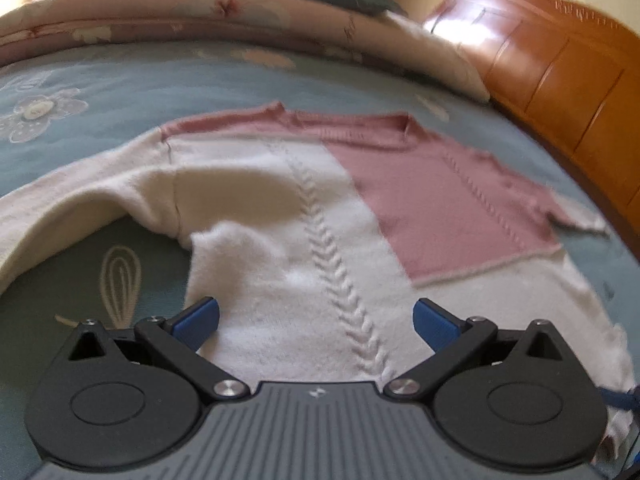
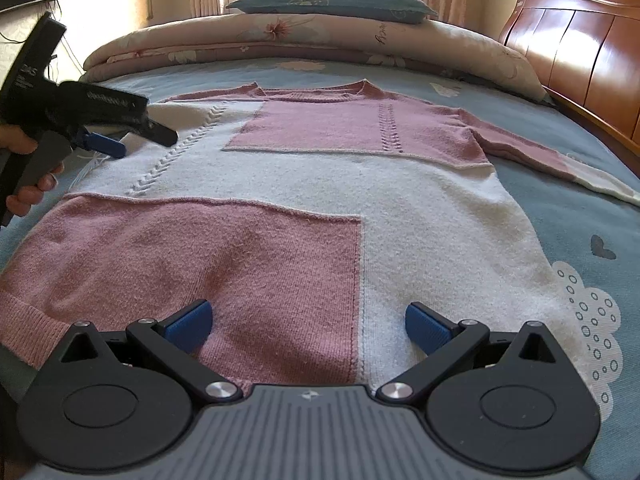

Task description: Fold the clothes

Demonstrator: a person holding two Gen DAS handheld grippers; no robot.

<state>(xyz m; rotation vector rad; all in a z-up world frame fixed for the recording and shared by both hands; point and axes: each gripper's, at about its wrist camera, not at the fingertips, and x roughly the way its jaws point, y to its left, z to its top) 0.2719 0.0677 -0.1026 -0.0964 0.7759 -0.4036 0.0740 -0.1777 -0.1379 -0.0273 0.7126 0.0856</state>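
On the blue bed (image 2: 580,208) a pink and white sweater (image 2: 304,184) lies spread flat, collar toward the rolled quilt (image 2: 304,40) and pillow (image 2: 328,0). Over its hem the right gripper (image 2: 308,326) hangs with its jaws wide apart, holding nothing. At the sweater's left side the left gripper (image 1: 316,320), held in a hand (image 2: 24,168), is equally wide open and empty, with the left sleeve (image 1: 80,196) draped beside it

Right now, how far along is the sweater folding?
Barely started. Done: the pink-and-white sweater lies spread flat on the bed, both sleeves out. In hand: nothing; the left gripper and right gripper hover open over the sweater, the right at its hem. Left: every fold, sleeves then body; no fold shows yet.
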